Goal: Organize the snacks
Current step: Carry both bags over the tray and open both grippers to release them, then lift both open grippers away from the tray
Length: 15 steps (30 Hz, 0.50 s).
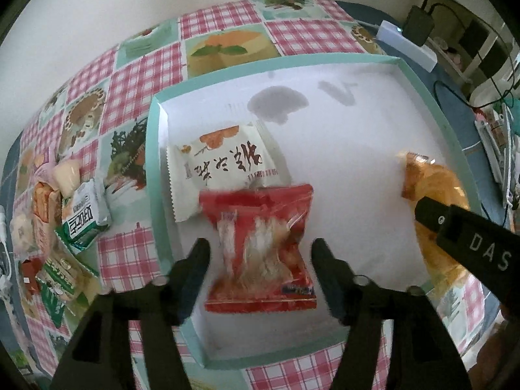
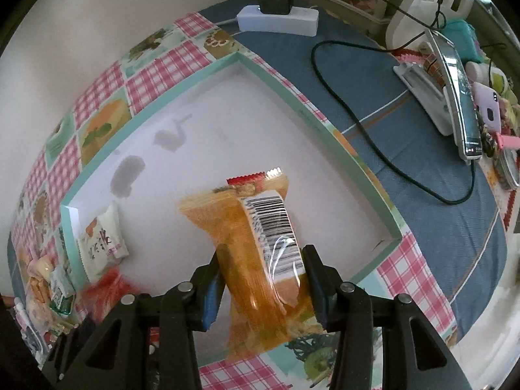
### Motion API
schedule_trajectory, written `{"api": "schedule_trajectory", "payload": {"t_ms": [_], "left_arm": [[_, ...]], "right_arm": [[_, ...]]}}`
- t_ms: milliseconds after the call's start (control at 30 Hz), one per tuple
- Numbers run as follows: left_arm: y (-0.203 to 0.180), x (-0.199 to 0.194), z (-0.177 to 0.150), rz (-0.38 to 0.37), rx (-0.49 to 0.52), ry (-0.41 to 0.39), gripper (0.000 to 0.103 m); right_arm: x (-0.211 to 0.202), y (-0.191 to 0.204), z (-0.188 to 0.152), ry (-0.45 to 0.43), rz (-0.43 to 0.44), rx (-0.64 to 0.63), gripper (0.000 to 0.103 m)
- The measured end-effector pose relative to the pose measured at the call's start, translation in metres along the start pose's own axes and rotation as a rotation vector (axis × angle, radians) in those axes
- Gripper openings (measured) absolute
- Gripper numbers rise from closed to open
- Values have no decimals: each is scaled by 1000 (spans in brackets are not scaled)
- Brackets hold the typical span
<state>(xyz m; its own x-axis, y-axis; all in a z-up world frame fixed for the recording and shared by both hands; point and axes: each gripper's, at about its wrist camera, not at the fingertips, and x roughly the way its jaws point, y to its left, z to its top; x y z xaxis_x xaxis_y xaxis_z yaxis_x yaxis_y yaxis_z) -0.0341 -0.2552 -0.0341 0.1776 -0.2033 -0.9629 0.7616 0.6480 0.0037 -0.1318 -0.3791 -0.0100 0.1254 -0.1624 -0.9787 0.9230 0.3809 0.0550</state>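
Patchwork tablecloth (image 1: 136,91) carries a shallow teal-rimmed tray (image 1: 152,162). Left gripper (image 1: 260,253) spread wide around red packet (image 1: 263,250) in the tray, fingers apart from it. Right gripper (image 2: 263,260) clamps orange packet (image 2: 256,250) over the tray.

Three snack packets sit inside one mint-rimmed tray (image 1: 156,149) — one white packet (image 1: 224,165), one red packet (image 1: 263,247), one orange packet (image 2: 256,260). At the tabletop's left edge lies one loose pile of snacks (image 1: 61,224) — too jumbled to count.
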Motion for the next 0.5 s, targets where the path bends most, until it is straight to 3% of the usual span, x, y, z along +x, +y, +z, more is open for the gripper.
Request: {"api": "schedule_trajectory", "payload": {"t_ms": [267, 333, 433, 500], "left_arm": [[14, -7, -1, 3, -41, -3, 72], [22, -9, 0, 9, -65, -6, 75], [39, -13, 3, 16, -117, -9, 75], [53, -15, 5, 23, -164, -13, 82]], "right_arm": [[-11, 4, -1, -20, 8, -14, 60], [-14, 4, -1, -28, 8, -13, 70], [-17, 4, -1, -38, 7, -13, 71], [-18, 3, -1, -40, 8, -15, 72]]}}
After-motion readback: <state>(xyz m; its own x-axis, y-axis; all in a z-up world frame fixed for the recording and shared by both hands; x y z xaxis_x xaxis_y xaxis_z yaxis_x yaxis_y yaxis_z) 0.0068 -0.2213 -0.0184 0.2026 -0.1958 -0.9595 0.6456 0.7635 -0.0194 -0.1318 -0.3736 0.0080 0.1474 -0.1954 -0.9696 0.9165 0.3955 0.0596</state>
